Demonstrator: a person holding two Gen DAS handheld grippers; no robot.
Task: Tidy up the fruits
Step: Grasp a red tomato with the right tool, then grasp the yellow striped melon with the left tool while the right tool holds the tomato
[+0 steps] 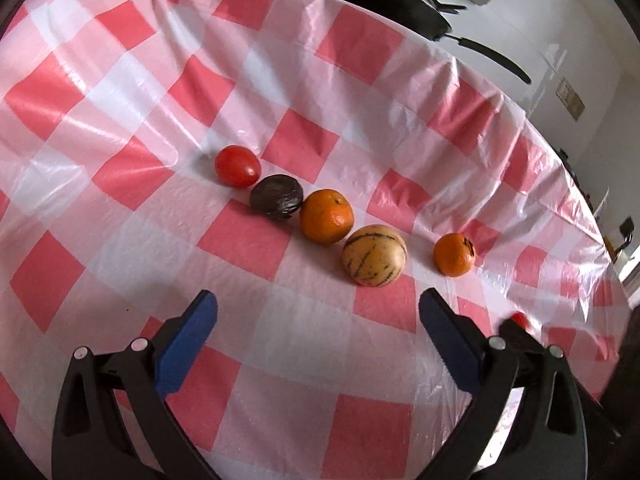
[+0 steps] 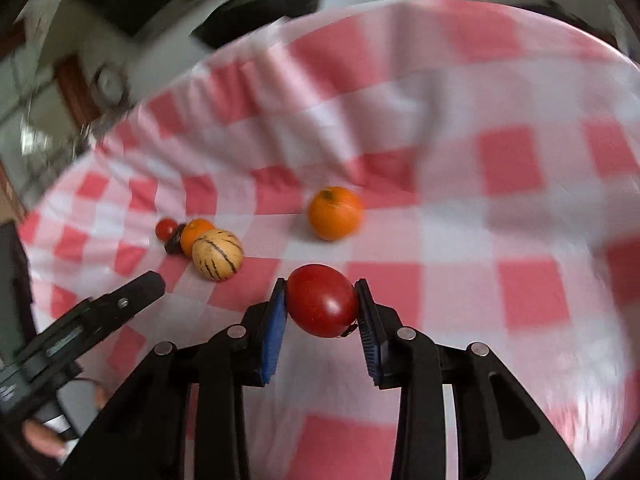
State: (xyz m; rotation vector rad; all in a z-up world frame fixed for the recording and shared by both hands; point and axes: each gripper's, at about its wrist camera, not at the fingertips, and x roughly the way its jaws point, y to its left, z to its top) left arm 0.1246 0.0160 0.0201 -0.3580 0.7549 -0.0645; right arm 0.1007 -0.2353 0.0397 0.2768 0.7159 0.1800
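Red tomato (image 2: 322,300) pinched in my right gripper (image 2: 322,304), row of fruit waiting ahead to the left.

My right fingers (image 2: 276,332) are closed on the tomato's two ends, so its long axis runs across the gap. The row lies ahead and left of it: small tomato (image 1: 237,166), dark wrinkled fruit (image 1: 276,196), orange (image 1: 327,216) and striped yellow melon (image 1: 374,255) touching in a diagonal line, with a lone mandarin (image 1: 455,254) set apart at the near end. My left gripper (image 1: 318,320) hovers just before the melon, fingers spread wide and empty, nearer the row. Everything sits on a glossy, creased pink-and-white checked cloth (image 1: 120,80) over the counter; black pans (image 1: 384,4) stand beyond its far edge.
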